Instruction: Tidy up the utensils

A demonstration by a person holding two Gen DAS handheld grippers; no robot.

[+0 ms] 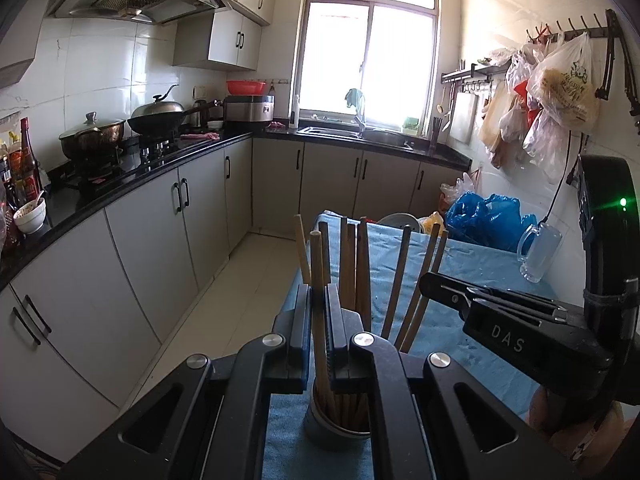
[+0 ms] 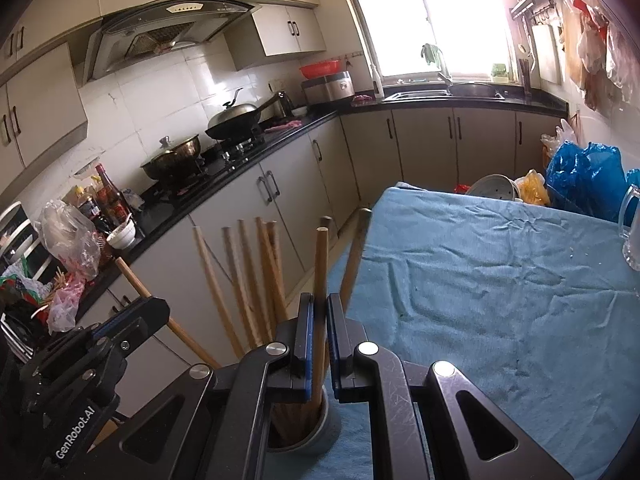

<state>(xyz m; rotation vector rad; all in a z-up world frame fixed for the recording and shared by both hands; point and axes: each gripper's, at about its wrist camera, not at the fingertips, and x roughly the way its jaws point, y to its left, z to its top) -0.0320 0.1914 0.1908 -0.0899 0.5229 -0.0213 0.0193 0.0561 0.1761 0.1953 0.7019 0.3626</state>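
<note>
Clamping one chopstick each, the left tongs (image 1: 319, 320) and right tongs (image 2: 320, 320) grip mid-shaft above the near metal cup (image 1: 338, 428). These sticks look light, stiff and slippery, so a hold near the middle should keep them upright.

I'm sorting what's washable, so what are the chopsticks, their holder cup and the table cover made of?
Chopsticks: likely bamboo or wood, matte tan, faint grain. Holder cup: probably brushed metal, grey with a dull sheen, though plastic is possible. Table cover: woven cloth, blue, creased and wrinkled.
</note>
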